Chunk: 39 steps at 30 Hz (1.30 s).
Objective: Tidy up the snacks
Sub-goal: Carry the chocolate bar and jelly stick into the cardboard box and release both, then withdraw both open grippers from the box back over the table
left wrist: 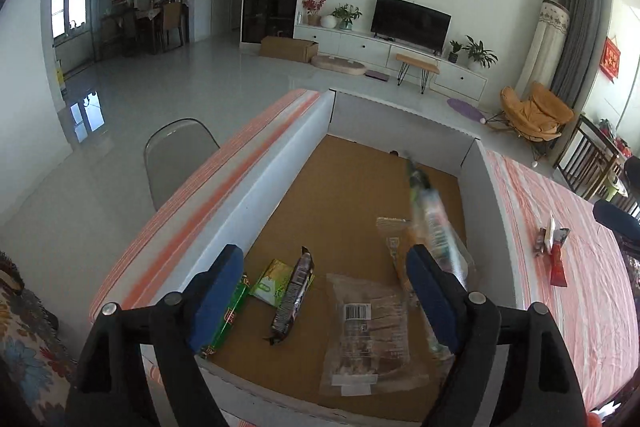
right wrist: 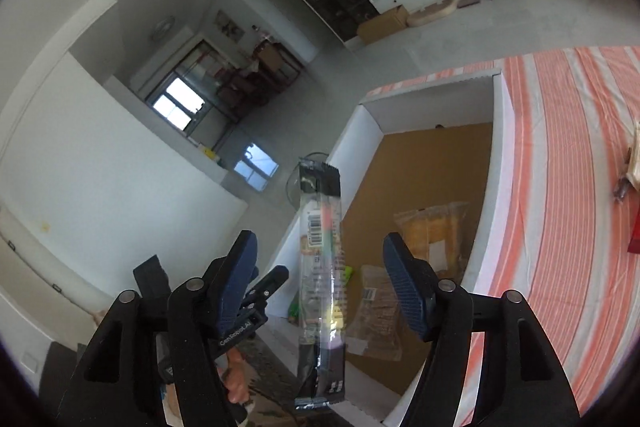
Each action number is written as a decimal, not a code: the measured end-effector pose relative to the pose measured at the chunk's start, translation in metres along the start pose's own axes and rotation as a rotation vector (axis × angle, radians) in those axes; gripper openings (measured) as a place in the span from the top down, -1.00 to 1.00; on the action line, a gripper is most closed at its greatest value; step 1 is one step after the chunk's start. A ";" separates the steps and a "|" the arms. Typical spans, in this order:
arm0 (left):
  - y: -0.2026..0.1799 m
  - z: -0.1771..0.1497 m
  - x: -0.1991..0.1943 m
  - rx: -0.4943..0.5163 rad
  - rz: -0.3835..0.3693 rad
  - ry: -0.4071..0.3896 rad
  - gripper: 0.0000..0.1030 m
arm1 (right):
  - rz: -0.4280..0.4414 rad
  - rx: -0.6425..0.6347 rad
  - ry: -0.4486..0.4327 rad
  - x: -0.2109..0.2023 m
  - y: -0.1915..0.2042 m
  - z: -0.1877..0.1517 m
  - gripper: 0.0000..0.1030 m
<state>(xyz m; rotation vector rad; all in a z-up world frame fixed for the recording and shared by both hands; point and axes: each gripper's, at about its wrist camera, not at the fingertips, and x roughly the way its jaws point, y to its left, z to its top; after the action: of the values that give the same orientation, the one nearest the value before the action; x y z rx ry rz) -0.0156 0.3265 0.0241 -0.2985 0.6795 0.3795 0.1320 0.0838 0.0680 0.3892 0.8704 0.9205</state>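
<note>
Left hand-held gripper (left wrist: 324, 299), right hand-held gripper (right wrist: 320, 287): jaws apart (both angled downward).

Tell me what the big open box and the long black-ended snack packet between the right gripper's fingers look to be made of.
Large white-walled box: apparently corrugated cardboard, matte; brown unprinted floor, serrated cut edge along the rim.

Long snack packet with black ends: thin glossy plastic film, probably; clear middle showing contents, light glare, crimped zigzag end seal, printed barcode. It sits between the right gripper's open pads.
</note>
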 end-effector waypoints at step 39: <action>-0.302 -0.144 0.126 0.436 -0.239 0.247 -0.89 | -1.109 0.225 -0.050 -0.161 -0.283 -0.141 -0.51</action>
<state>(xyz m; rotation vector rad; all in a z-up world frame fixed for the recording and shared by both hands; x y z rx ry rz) 0.1263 0.0326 -0.1219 -0.0089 0.9370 -0.0402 0.1201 -0.2177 -0.1188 0.0717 0.9639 -0.2101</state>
